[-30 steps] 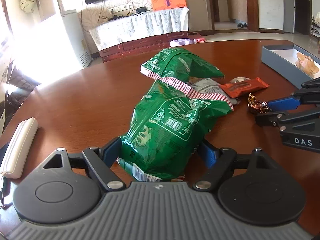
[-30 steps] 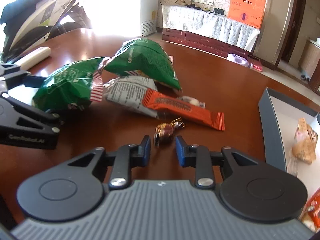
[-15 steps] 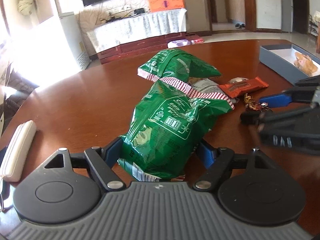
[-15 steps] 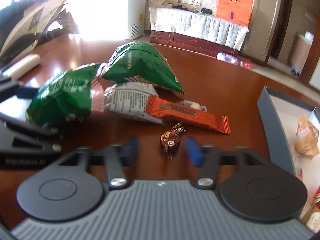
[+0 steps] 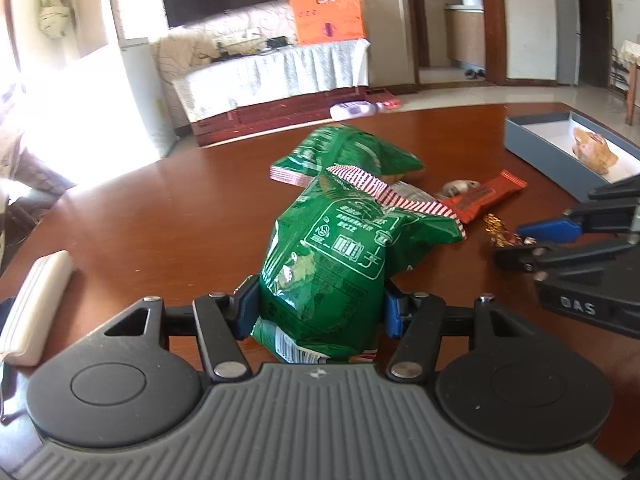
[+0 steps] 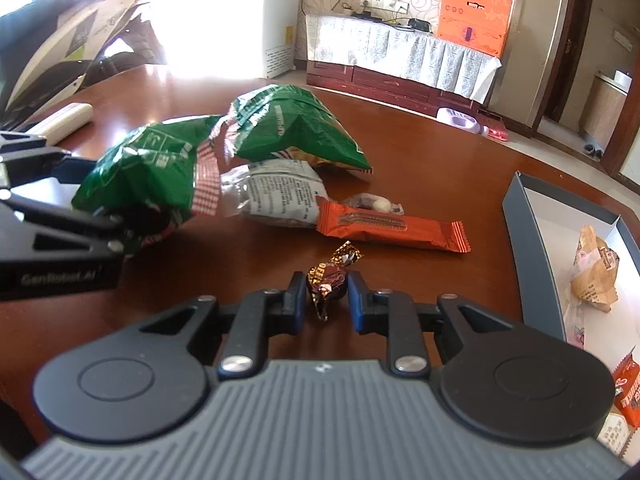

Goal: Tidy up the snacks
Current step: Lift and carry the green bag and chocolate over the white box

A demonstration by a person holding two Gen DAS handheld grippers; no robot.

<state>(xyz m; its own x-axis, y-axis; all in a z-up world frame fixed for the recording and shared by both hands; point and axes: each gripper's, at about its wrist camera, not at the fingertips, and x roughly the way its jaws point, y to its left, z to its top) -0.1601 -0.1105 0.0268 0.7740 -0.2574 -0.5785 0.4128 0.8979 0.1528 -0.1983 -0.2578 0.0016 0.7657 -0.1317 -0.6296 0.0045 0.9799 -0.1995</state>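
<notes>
A green snack bag (image 5: 328, 264) is pinched by the closing left gripper (image 5: 320, 308) at 6 o'clock on the table (image 5: 160, 216). Only the right cam shows the right gripper (image 6: 326, 294) clamped on a wrapped candy (image 6: 326, 280), w/ the gray box (image 6: 532, 256) at 3 o'clock.

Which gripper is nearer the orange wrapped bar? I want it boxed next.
Right. The right gripper, shut on the foil candy, sits just short of the orange wrapped bar. The left gripper, closing on the green bag, is farther away.
</notes>
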